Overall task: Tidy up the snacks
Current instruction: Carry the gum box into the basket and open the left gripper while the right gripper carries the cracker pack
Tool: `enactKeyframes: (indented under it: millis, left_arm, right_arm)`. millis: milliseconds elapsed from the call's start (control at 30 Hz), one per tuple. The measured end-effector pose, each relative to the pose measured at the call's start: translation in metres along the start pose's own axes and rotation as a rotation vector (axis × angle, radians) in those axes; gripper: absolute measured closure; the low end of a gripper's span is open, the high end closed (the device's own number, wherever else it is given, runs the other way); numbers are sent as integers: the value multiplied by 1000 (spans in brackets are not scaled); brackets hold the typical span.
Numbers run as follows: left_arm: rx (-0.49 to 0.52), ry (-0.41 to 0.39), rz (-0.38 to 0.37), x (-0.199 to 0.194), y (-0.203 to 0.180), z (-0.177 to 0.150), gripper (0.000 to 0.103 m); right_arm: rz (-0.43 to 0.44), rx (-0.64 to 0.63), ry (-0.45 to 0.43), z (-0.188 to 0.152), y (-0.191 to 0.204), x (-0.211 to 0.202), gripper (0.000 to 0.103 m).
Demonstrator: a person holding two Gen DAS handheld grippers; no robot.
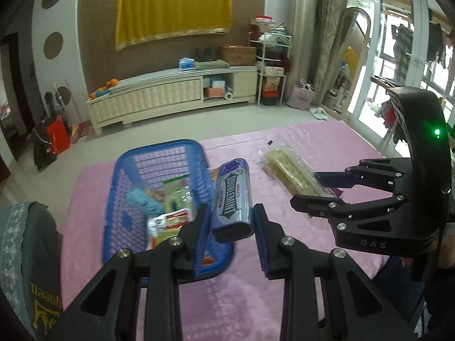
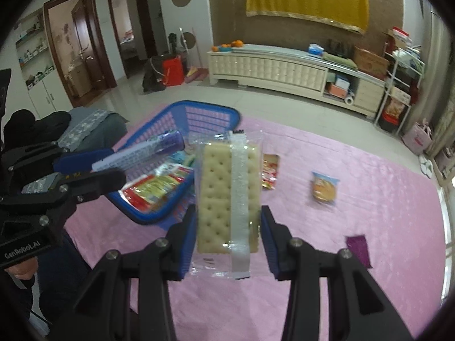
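My left gripper (image 1: 231, 221) is shut on a purple Doublemint gum pack (image 1: 233, 199), held in the air just right of the blue plastic basket (image 1: 159, 146). Several snack packets lie in the basket. My right gripper (image 2: 229, 216) is shut on a clear pack of pale crackers (image 2: 224, 199), lifted above the pink cover (image 2: 341, 147). In the right wrist view the left gripper (image 2: 116, 166) holds the gum pack (image 2: 142, 150) over the basket (image 2: 210, 110). The left wrist view shows the right gripper (image 1: 305, 187) on the right with the cracker pack (image 1: 287, 170).
On the pink cover lie a red packet (image 2: 270, 170), a round cake in a clear wrapper (image 2: 324, 189) and a purple packet (image 2: 358, 248). A grey patterned cushion (image 1: 25, 241) sits left of the basket. A cream cabinet (image 1: 170, 93) stands far back.
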State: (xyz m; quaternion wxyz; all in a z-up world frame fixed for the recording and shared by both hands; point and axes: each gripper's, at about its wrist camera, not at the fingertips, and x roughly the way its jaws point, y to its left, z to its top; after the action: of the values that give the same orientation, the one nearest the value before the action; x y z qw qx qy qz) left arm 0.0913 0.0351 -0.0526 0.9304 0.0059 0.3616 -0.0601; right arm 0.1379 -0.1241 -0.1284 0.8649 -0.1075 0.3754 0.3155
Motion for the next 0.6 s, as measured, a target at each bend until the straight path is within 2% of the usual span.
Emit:
enactKeyframes:
  millis: [233,600]
  left_arm:
    - [-35,8,38,-4,29,-8,74]
    - [-89,84,19,24,59,-33,74]
  right_arm:
    - [43,-22,12,17,24,18,56]
    - [35,-56,74,26,52,52,56]
